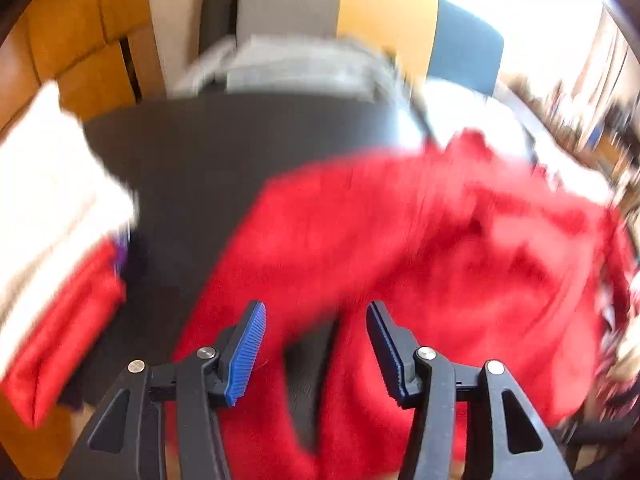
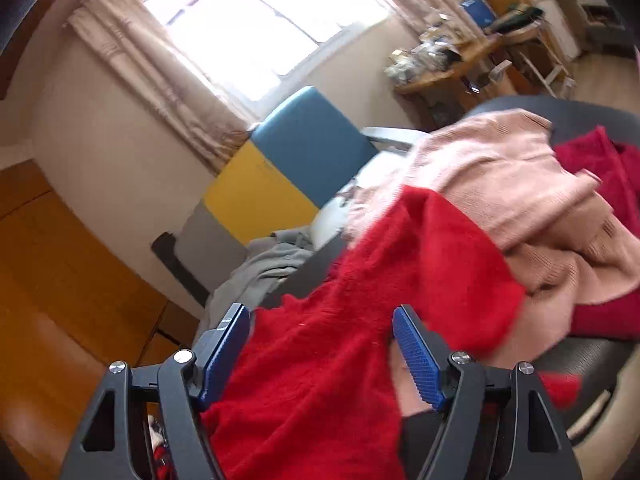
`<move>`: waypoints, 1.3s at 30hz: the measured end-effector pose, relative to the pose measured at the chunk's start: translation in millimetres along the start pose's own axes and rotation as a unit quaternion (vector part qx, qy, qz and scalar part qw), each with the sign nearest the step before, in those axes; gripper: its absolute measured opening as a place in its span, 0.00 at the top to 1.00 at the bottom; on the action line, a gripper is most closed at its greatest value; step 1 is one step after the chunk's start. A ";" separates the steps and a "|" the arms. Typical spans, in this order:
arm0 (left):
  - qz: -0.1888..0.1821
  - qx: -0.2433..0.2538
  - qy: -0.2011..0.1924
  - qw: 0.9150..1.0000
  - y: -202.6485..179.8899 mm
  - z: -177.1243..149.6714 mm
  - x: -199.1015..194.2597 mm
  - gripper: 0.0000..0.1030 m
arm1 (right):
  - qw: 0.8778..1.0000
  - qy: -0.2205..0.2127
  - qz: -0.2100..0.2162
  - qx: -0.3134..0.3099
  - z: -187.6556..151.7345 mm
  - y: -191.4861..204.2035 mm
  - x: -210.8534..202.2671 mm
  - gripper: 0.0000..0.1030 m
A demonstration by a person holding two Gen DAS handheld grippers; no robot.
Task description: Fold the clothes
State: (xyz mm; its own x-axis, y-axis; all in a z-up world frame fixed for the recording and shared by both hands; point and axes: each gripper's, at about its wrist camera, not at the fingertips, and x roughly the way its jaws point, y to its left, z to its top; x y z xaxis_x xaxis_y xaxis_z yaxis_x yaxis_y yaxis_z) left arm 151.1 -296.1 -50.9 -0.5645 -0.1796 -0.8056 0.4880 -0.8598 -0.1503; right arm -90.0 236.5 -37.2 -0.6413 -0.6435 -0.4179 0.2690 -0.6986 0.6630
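Note:
A fuzzy red garment (image 1: 400, 240) lies spread and rumpled on a dark table (image 1: 224, 152); the left wrist view is blurred. My left gripper (image 1: 316, 344) is open just above the garment's near edge, holding nothing. In the right wrist view the same red garment (image 2: 360, 320) lies between and under the fingers of my right gripper (image 2: 320, 344), which is open. A pink knit sweater (image 2: 520, 200) is heaped behind it, partly over a darker red cloth (image 2: 600, 160).
A stack of folded clothes, white (image 1: 52, 184) over red (image 1: 68, 328), sits at the table's left edge. Grey cloth (image 1: 296, 68) lies at the far edge. A chair with grey, yellow and blue panels (image 2: 280, 168) stands behind. Wooden cabinets (image 1: 80, 32) are at the left.

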 end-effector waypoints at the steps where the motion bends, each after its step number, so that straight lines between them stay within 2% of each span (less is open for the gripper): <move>1: -0.016 -0.008 -0.023 1.000 -0.3 13.2 -5.5 0.47 | 1.000 0.014 0.009 -0.015 -0.6 10.3 13.9 0.25; 3: -0.038 0.000 -0.046 0.998 -8.0 42.8 -1.2 0.47 | 0.998 0.041 0.027 -0.044 -1.8 31.0 41.6 0.25; 8: -0.061 0.074 -0.021 0.995 -61.5 82.5 64.6 0.47 | 0.984 0.118 0.062 -0.114 -6.8 80.4 119.7 0.25; 10: -0.065 0.103 -0.006 0.993 -81.7 93.1 92.9 0.47 | 0.976 0.167 0.045 -0.131 -13.0 88.9 173.2 0.26; 13: -0.047 0.143 0.029 0.988 -102.4 96.4 139.7 0.47 | 0.964 0.225 -0.003 -0.140 -17.6 85.7 244.9 0.28; 15: -0.028 0.156 0.049 0.986 -101.4 93.9 164.0 0.47 | 0.953 0.262 -0.035 -0.145 -20.7 83.6 292.6 0.28; 18: -0.030 0.145 0.050 0.988 -79.9 88.3 183.6 0.41 | 0.934 0.317 -0.075 -0.145 -32.1 77.8 354.9 0.31; 21: -0.009 0.131 0.031 0.991 -53.6 91.4 183.9 0.40 | 0.933 0.305 -0.061 -0.178 -43.1 100.1 381.6 0.17; 23: 0.009 0.120 0.021 0.993 -36.3 95.2 186.1 0.38 | 0.935 0.298 -0.043 -0.187 -50.4 116.5 399.8 0.14; 27: 0.036 0.097 0.010 0.995 -3.9 110.9 194.9 0.36 | 0.937 0.274 -0.021 -0.216 -63.2 145.7 435.2 0.00; 31: 0.052 0.104 -0.003 0.993 14.6 129.5 207.0 0.16 | 0.931 0.245 -0.025 -0.268 -72.2 168.2 465.4 0.00; 32: 0.046 0.096 0.000 0.994 21.8 136.7 212.3 0.09 | 0.929 0.241 -0.025 -0.278 -73.2 172.7 470.5 0.00; 34: 0.046 0.078 0.005 0.996 37.0 146.8 220.0 0.01 | 0.927 0.237 -0.021 -0.289 -71.7 179.1 477.9 0.00; 37: 0.048 0.060 0.015 0.997 45.7 158.4 221.9 0.03 | 0.928 0.241 -0.011 -0.286 -64.3 185.4 487.2 0.00; 39: 0.042 0.044 0.026 0.998 46.9 163.3 216.9 0.18 | 0.929 0.255 -0.007 -0.267 -59.8 189.2 482.7 0.01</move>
State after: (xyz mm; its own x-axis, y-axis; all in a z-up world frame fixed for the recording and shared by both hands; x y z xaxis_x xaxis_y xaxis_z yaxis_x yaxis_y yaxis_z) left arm -57.1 -453.4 -139.2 -0.4880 -0.2299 -0.8420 0.4705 -0.8818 -0.0319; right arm -305.8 -225.0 -150.6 -0.2590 -0.6026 -0.7548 0.6692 -0.6755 0.3096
